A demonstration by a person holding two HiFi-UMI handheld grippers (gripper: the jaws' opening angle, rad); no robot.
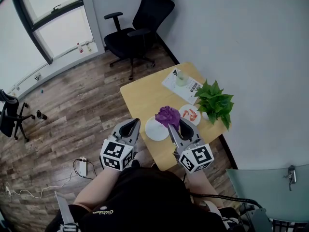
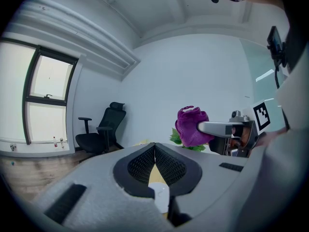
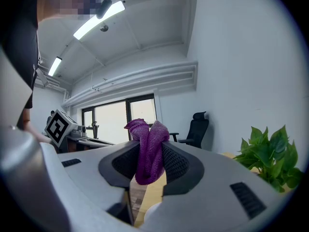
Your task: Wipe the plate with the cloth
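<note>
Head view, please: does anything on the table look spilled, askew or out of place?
Nothing stands out. The white plate lies flat on the table, the plant stands upright, and the purple cloth is bunched in the right gripper.

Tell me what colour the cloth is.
Purple. The cloth shows best in the right gripper view.

The table's [image 1: 142,98] far-left area lies bare, open to approach. Along the right edge, 3 obstacles stand: potted plant [image 1: 216,103], food plate [image 1: 183,114], cup [image 1: 181,79] on a leaflet [image 1: 192,86]. The right gripper [image 1: 175,125], clamped on the cloth [image 1: 167,115], overhangs the white plate [image 1: 154,130].
</note>
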